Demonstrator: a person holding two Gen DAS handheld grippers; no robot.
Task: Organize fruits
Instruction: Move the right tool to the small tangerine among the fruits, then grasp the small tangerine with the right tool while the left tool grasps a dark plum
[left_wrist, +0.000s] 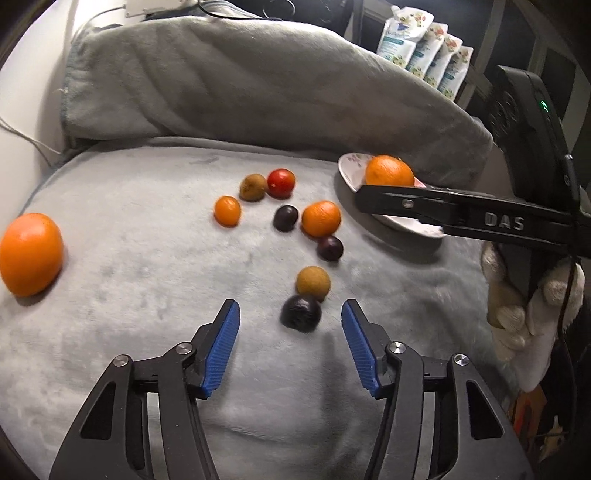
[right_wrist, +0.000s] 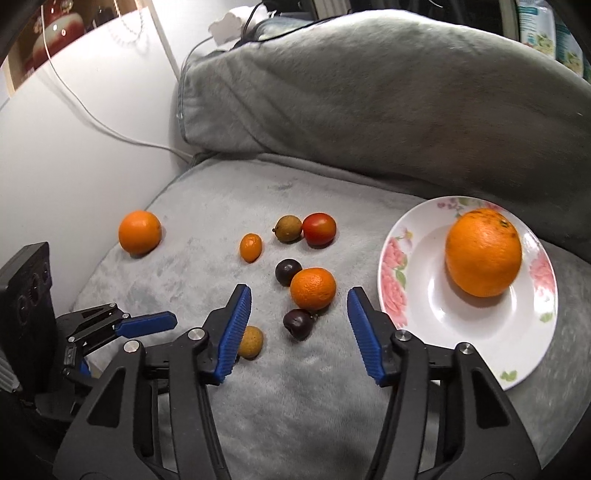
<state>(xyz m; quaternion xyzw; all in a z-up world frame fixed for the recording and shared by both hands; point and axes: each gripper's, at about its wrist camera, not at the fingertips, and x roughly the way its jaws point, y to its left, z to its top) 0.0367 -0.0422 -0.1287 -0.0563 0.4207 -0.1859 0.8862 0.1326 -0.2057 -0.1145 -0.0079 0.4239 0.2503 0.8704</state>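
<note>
Several fruits lie on a grey blanket (left_wrist: 147, 295). A large orange (right_wrist: 483, 252) sits on a floral white plate (right_wrist: 424, 306) at the right. Another large orange (left_wrist: 31, 254) lies far left. A mandarin (right_wrist: 313, 288), a red tomato (right_wrist: 319, 229), a kumquat (right_wrist: 251, 247), brown longans and dark plums lie in the middle. My left gripper (left_wrist: 290, 315) is open, with a dark plum (left_wrist: 300, 313) between its fingers. My right gripper (right_wrist: 299, 301) is open, low over the mandarin and a plum (right_wrist: 298, 324); it also shows in the left wrist view (left_wrist: 388, 203).
A folded grey cushion (right_wrist: 369, 92) rises behind the fruits. A white wall with a cable (right_wrist: 92, 122) is at the left. Printed pouches (left_wrist: 424, 48) stand at the back right. A gloved hand (left_wrist: 528, 306) holds the right gripper.
</note>
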